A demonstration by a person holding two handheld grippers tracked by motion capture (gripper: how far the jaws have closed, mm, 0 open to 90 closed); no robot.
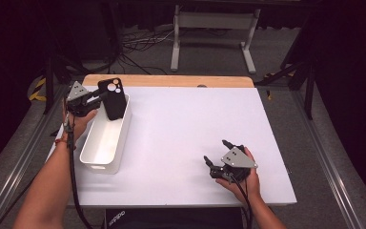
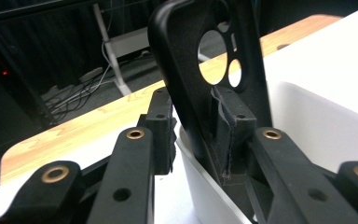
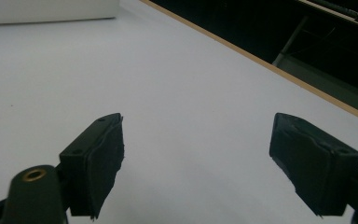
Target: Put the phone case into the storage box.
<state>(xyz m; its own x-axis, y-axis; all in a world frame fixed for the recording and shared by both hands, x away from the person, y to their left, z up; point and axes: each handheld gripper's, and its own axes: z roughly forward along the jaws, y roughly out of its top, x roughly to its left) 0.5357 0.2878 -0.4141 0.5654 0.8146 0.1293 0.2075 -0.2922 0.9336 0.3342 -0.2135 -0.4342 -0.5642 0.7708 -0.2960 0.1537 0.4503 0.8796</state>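
Matt black phone case [image 1: 111, 98], glossy white bin [image 1: 106, 138]

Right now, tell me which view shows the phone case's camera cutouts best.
The left gripper view: the black phone case stands close between the jaws, its cutouts large and see-through. The high view shows the case whole but small, over the white bin.

White bin [image 1: 106, 138] at table [image 1: 181, 124] left edge (phone case [image 1: 112, 98] above), wide bare surface rightward

Overhead camera, two close gripper-mounted cameras
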